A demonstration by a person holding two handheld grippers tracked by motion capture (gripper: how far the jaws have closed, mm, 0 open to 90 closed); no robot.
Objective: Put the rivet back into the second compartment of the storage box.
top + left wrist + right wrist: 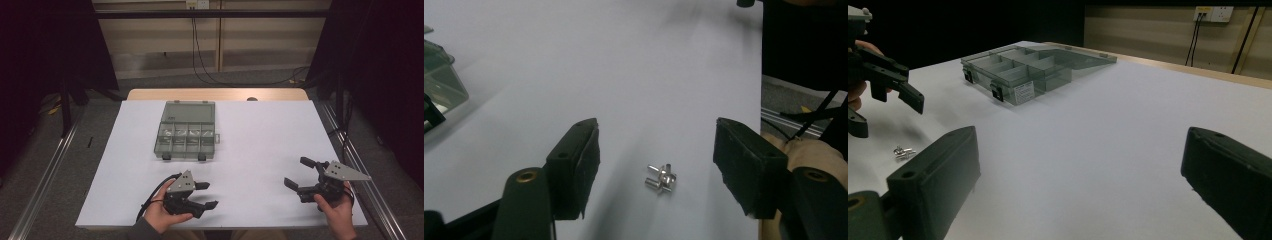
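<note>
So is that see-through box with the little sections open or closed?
Open. The compartment box has its lid folded back flat on the white table behind it, so its divided sections show from above.

Standing on grey carpeted floor, a white-topped table with a wooden far edge. Running along both sides, metal rails. Hanging dark at left and right, black curtains. Behind, a beige panelled wall carrying a socket, black cables trailing down.

Shiny metal pins; translucent grey plastic box; matt white tabletop, perhaps paper.
</note>
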